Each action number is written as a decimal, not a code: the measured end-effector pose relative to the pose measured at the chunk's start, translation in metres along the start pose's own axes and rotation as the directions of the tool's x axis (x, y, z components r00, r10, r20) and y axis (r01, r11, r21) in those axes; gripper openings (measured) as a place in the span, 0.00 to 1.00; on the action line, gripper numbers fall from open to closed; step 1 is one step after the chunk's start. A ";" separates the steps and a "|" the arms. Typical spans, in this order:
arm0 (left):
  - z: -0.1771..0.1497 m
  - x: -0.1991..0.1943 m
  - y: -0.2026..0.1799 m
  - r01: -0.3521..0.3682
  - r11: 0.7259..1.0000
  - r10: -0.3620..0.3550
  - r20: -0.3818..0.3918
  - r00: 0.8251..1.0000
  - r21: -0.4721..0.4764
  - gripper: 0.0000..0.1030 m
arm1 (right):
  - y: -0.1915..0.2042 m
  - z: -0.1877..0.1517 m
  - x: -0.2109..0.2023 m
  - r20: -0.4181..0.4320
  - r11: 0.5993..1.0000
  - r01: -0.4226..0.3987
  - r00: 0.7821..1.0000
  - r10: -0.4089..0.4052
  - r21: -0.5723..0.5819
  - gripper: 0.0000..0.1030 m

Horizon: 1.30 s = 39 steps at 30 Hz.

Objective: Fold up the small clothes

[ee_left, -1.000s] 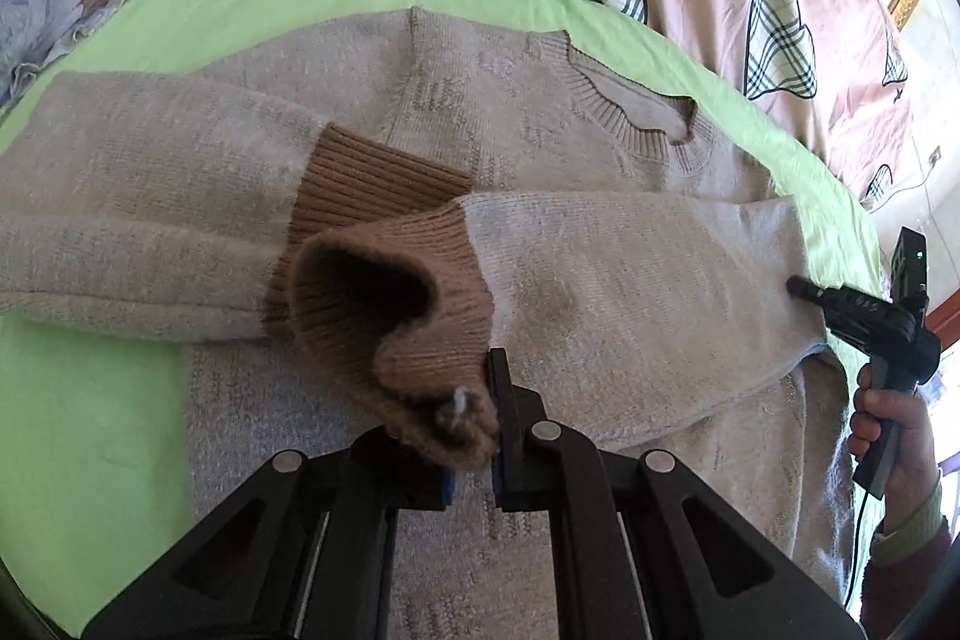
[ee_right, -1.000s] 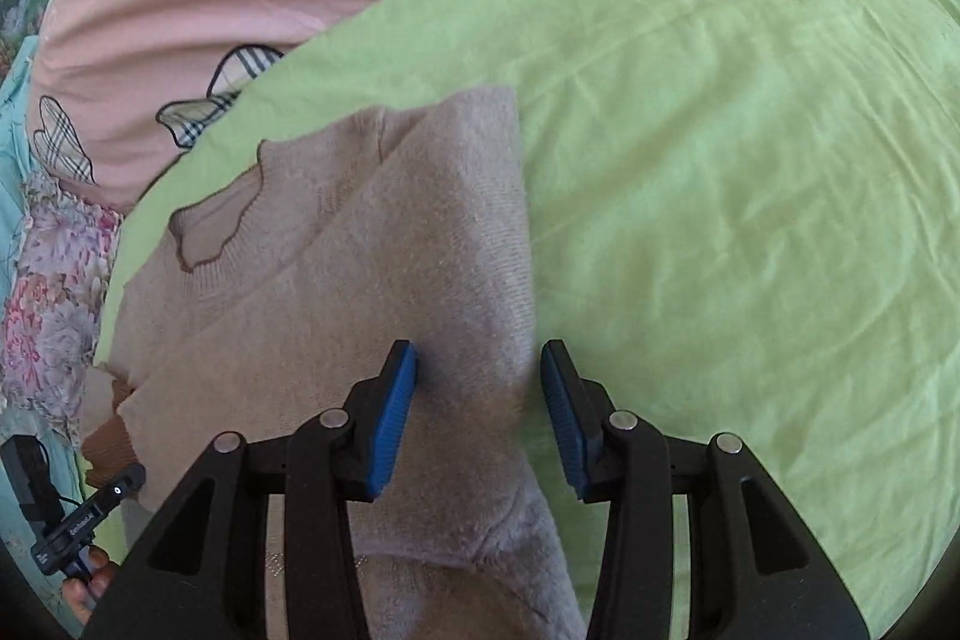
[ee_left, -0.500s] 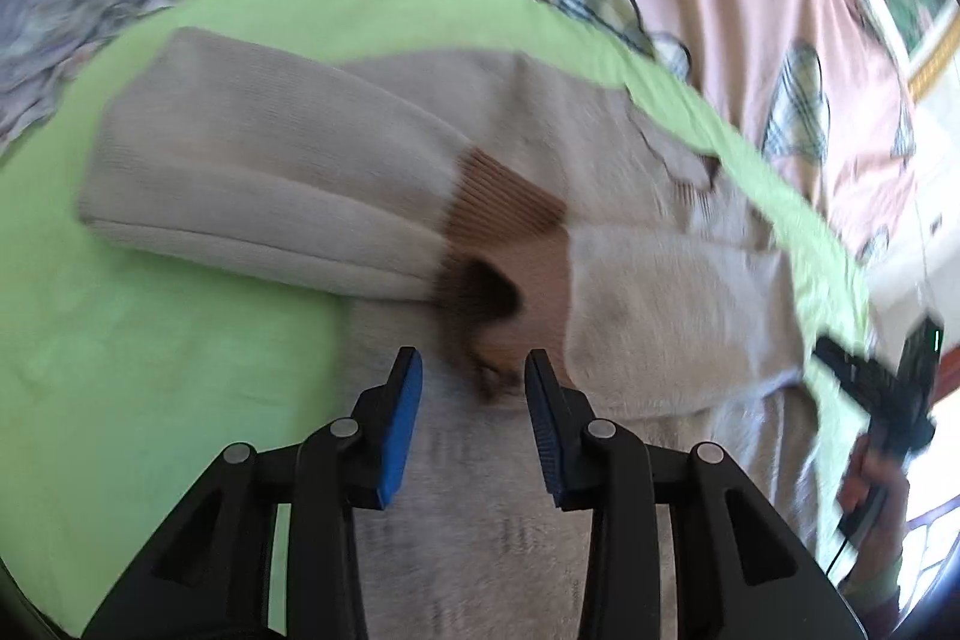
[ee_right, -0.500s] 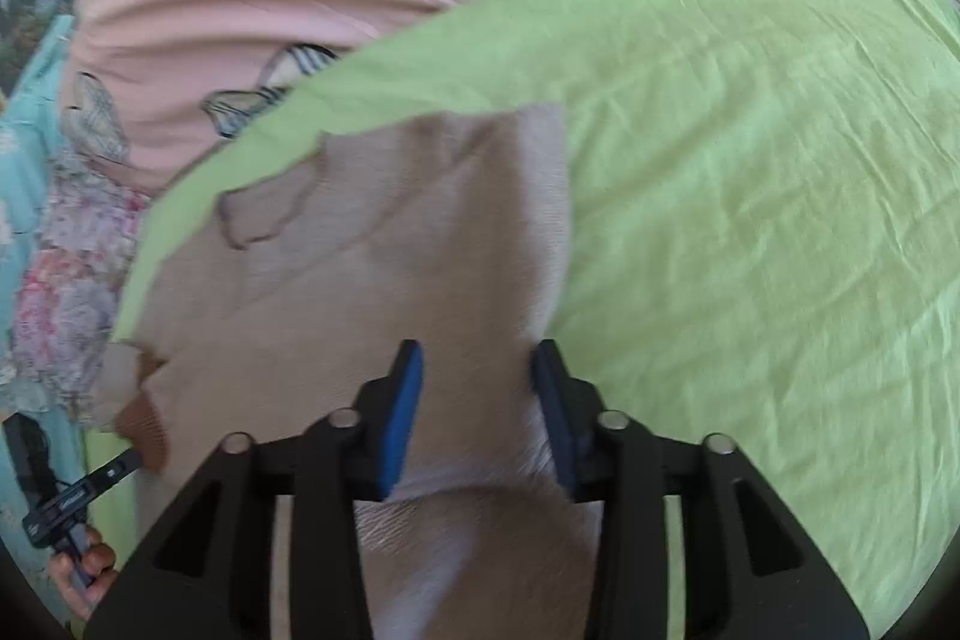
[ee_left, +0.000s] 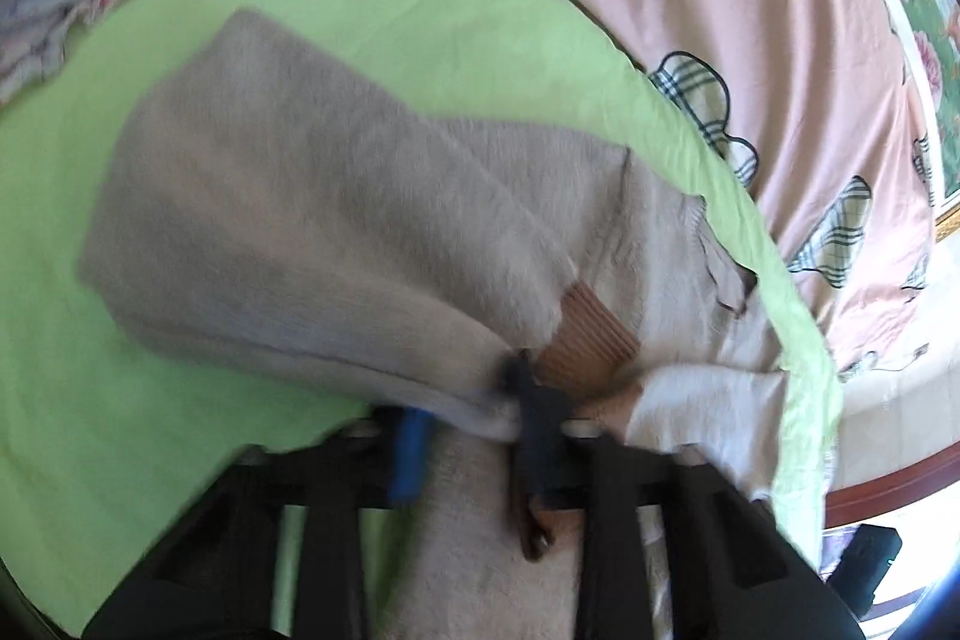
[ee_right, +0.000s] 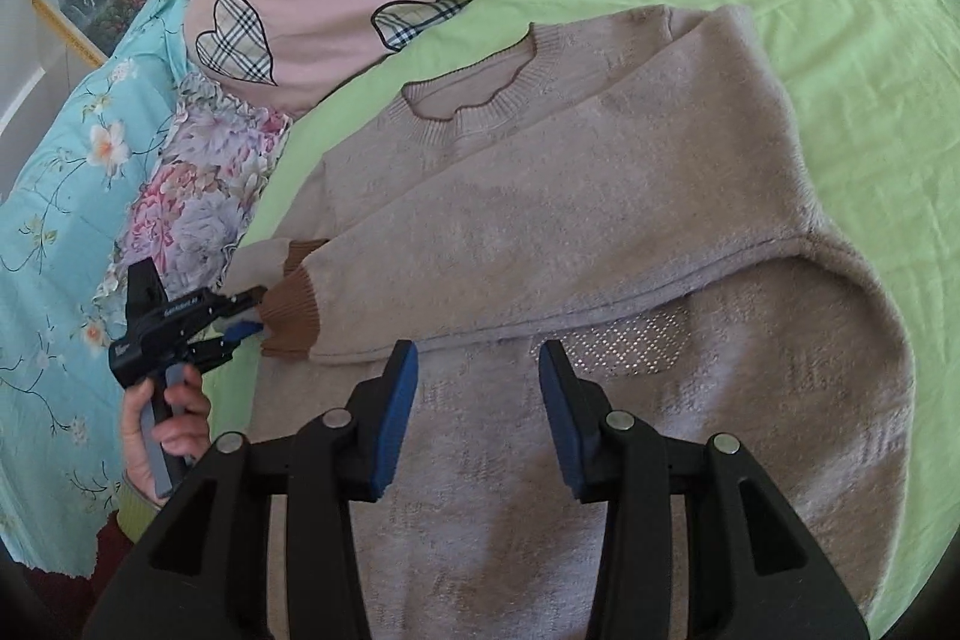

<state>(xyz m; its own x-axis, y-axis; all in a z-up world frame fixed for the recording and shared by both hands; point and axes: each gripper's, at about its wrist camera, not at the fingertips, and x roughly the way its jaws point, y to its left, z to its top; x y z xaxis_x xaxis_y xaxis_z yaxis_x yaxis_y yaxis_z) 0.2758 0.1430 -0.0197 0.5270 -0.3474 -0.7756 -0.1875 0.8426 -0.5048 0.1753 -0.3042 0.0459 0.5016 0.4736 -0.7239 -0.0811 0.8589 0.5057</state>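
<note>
While the beige sweater (ee_right: 600, 232) lies flat on the green sheet (ee_right: 852, 40), both sleeves crossed over its chest, the left gripper (ee_right: 243, 325) sits at the brown cuff (ee_right: 291, 310), jaws apart around the sleeve edge, nothing clamped. Over to the right, the right gripper (ee_right: 477, 400) hovers above the sweater's body, fingers spread wide.

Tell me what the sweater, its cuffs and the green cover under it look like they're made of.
Sweater: soft knit, probably wool or acrylic; fuzzy matte nap, ribbed collar, diamond-pattern stitch. Cuffs: thicker ribbed knit in brown, clear vertical ridges. Green cover: thin woven cloth, likely cotton; smooth, matte, finely creased.
</note>
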 end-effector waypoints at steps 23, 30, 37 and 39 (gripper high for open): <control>-0.027 -0.062 -0.192 0.485 0.845 -0.513 0.084 0.854 0.227 0.04 | -0.010 -0.017 -0.032 0.072 0.997 -0.034 0.997 0.029 0.064 0.42; -0.097 0.053 -0.206 0.372 0.891 -0.337 -0.172 0.926 0.259 0.04 | -0.037 -0.020 -0.043 0.097 0.991 -0.004 0.995 -0.009 0.136 0.42; -0.136 0.065 -0.164 0.310 0.906 -0.233 -0.272 0.933 0.287 0.30 | -0.037 -0.006 -0.029 0.088 0.990 -0.010 0.996 -0.003 0.139 0.42; -0.139 0.045 -0.143 0.263 0.910 -0.190 -0.241 0.952 0.321 0.30 | -0.037 0.000 -0.021 0.082 0.991 -0.013 0.997 0.002 0.137 0.42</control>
<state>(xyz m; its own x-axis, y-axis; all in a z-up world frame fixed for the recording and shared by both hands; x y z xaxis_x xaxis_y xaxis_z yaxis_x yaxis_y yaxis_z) 0.2115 -0.0504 -0.0346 0.3378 -0.5900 -0.7333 0.2342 0.8073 -0.5417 0.1675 -0.3454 0.0422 0.5706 0.4573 -0.6821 0.0311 0.8180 0.5744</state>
